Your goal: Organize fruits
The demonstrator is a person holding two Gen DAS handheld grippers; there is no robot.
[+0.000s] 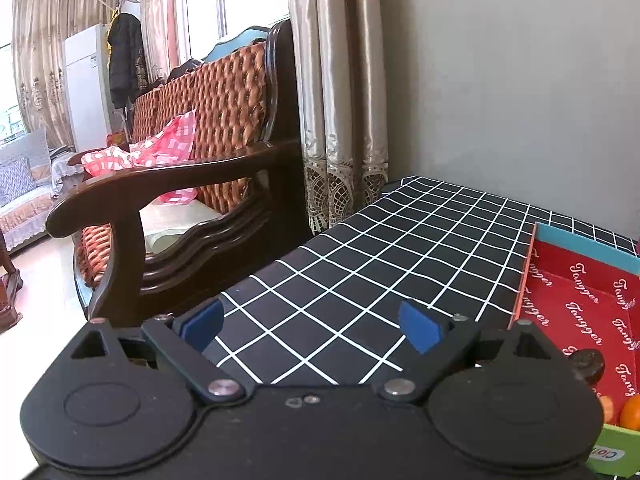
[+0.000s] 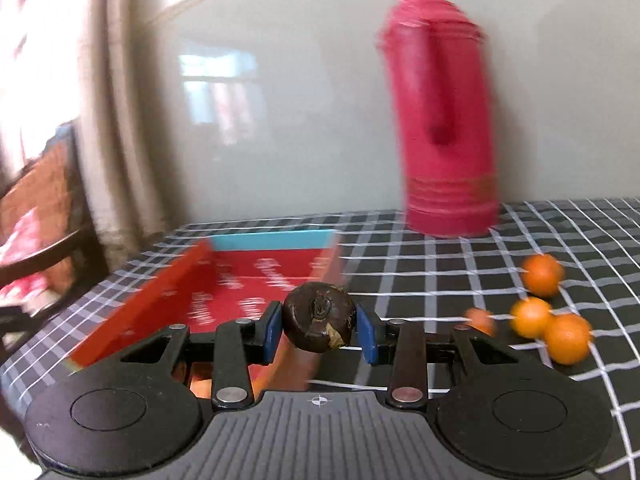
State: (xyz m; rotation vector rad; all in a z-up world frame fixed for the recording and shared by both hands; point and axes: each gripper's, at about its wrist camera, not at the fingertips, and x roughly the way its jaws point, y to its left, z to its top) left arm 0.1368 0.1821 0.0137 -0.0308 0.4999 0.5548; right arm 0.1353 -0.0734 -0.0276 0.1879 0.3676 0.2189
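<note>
My right gripper [image 2: 318,326] is shut on a dark brown round fruit [image 2: 319,321] and holds it above the near right edge of the red box [image 2: 160,292]. Several small oranges [image 2: 542,274] lie on the checked cloth to its right. My left gripper [image 1: 310,326] is open and empty over the black checked cloth, left of the red box [image 1: 580,304]. In the left wrist view a dark brown fruit [image 1: 588,364] and an orange [image 1: 632,412] lie in the box's near end.
A tall red thermos [image 2: 444,120] stands on the table against the wall behind the oranges. A wooden sofa [image 1: 192,184] with orange cushions stands just left of the table [image 1: 400,248]. Curtains [image 1: 340,100] hang at the table's far left corner.
</note>
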